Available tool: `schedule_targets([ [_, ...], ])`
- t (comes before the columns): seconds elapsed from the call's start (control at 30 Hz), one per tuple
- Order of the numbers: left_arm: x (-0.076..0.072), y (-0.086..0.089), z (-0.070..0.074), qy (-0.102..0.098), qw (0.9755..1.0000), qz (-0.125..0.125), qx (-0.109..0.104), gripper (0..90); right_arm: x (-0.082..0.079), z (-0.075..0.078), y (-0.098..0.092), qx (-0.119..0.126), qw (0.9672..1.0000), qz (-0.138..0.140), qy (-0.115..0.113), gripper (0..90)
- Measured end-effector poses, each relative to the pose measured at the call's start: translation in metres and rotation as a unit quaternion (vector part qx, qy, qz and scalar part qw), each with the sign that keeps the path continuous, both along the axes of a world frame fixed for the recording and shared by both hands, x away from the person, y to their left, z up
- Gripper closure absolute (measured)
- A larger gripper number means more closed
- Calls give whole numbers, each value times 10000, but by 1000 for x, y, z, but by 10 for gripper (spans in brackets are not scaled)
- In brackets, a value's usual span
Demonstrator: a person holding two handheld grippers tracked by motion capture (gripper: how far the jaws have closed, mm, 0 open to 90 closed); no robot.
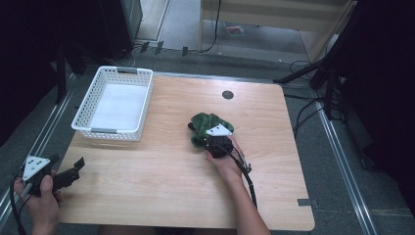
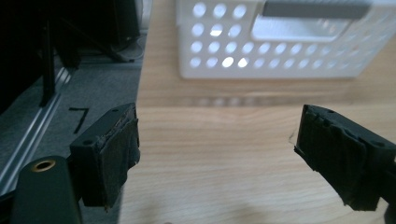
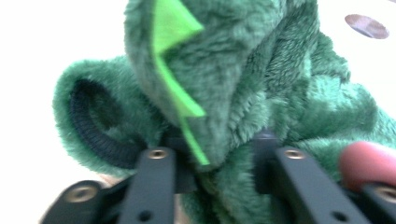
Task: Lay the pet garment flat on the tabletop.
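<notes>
Green plush toy point(image 3: 243, 93) fills rt gripper view, jaws pinched on its fur. Table point(image 1: 161, 191): toy lies centre-right, under right gripper point(image 1: 215, 142); white basket point(image 1: 115, 103) far left, so carry runs leftward. Left gripper point(image 1: 73, 169) idles at near-left edge, closer to basket, jaws apart, nothing between.

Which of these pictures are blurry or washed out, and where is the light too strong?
Right gripper view: the tabletop is blown out to near white, and the green plush toy looks soft, too close to focus. Left gripper view: the white basket is out of focus and glary, while the left gripper pads are sharper. High view: evenly lit table, with very dark surroundings.
</notes>
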State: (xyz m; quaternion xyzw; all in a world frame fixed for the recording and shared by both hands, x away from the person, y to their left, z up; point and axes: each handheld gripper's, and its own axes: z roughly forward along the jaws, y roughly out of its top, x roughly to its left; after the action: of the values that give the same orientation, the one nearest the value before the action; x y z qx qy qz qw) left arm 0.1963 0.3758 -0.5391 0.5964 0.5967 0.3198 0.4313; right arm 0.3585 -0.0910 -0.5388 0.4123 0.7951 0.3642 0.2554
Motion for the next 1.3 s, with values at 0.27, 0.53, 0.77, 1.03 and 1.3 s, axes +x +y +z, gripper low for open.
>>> schedule_targets([
  [0.27,10,-58,26,-125,9966,-808,98,137,-26,34,-9,311,9982,272,-438,808],
  [0.53,39,-155,54,-190,9755,-2190,79,138,-83,82,-16,640,9934,731,-606,806],
  [0.77,45,-199,48,-47,9467,-3222,-8,137,-130,67,-9,645,9938,879,-209,798],
  [1.03,51,-211,26,309,9309,-3636,-155,141,-140,46,-19,972,9923,753,137,506],
  [1.3,64,-217,16,691,9368,-3428,-140,142,-90,70,-25,1034,9944,127,-149,728],
])
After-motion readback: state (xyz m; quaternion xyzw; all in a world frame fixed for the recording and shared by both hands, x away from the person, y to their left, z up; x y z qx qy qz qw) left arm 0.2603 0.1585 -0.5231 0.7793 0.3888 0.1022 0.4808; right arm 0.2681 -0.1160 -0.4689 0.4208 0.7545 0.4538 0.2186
